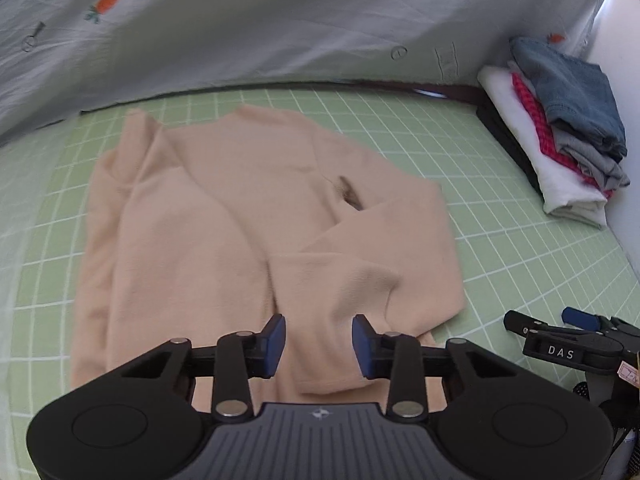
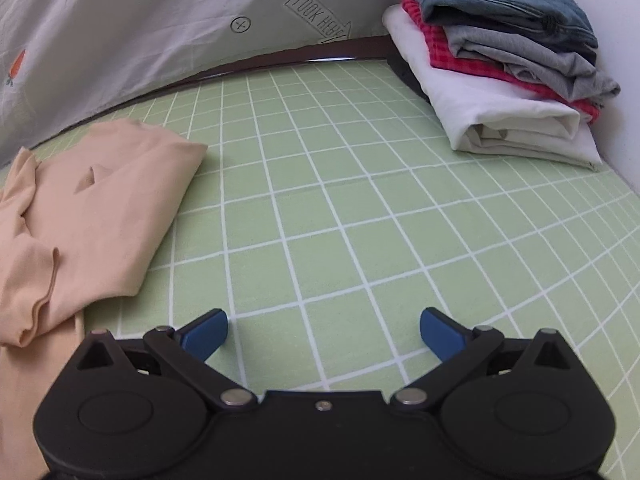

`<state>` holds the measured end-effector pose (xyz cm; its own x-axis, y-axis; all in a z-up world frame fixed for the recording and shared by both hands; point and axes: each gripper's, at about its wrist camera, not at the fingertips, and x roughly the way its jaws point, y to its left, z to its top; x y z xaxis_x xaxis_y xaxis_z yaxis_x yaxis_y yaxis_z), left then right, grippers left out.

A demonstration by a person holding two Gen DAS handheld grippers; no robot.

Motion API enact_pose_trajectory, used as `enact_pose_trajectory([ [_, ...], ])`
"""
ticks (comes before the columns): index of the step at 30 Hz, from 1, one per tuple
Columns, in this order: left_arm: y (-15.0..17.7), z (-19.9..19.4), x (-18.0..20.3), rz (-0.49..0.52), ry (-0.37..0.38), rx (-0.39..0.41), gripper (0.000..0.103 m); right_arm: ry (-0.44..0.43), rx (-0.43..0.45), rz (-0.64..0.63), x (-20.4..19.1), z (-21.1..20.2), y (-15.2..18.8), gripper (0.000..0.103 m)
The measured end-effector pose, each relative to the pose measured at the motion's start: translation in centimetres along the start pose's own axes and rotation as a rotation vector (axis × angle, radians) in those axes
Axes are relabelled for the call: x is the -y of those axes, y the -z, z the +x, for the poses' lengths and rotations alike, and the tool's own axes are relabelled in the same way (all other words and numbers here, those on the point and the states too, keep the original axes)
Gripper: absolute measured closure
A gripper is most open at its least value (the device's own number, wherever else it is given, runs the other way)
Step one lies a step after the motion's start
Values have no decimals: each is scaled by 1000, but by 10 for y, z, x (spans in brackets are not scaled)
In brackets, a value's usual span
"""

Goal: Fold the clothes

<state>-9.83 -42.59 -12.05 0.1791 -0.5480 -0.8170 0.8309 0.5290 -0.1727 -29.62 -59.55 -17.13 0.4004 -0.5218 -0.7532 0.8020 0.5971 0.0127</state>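
A peach long-sleeved top (image 1: 240, 208) lies flat on the green grid mat (image 1: 500, 216), with both sleeves folded in over its body. My left gripper (image 1: 319, 338) hovers over the top's near edge. Its blue pads (image 1: 276, 336) stand apart on either side of the folded sleeve's cuff and do not press on it. In the right wrist view the same top (image 2: 92, 208) lies at the left. My right gripper (image 2: 324, 332) is wide open over bare mat (image 2: 360, 208), just right of the top. That gripper (image 1: 560, 332) also shows at the lower right of the left wrist view.
A stack of folded clothes (image 2: 500, 80) sits at the mat's far right corner against a white wall: white at the bottom, then red check, grey and blue denim. A pale grey sheet with carrot prints (image 1: 280, 20) hangs behind the mat.
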Motion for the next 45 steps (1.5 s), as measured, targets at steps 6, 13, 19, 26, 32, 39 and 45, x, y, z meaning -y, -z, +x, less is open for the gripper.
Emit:
enact_pose_trajectory([
  [6,-2,26,6,11,-30,-48,62,-2,16,-11,0,4,-2,0],
  [13,0,25,4,28,-22,1,91,1,14,-14,0,3,-2,0],
  [19,4,2,-13,-44,-17,73,97,-6,-11,-19,-6,-2,2,0],
  [26,3,-46,-35,-99,4,217,98,2,-30,-21,-21,-17,17,0],
  [32,6,-91,-88,-187,-72,335,98,12,-37,-53,-41,-32,27,0],
  [39,10,-137,-181,-362,-195,453,98,17,-28,-89,-68,-45,32,0],
  [45,23,-155,-258,-533,-323,477,98,21,7,-108,-91,-57,28,0],
])
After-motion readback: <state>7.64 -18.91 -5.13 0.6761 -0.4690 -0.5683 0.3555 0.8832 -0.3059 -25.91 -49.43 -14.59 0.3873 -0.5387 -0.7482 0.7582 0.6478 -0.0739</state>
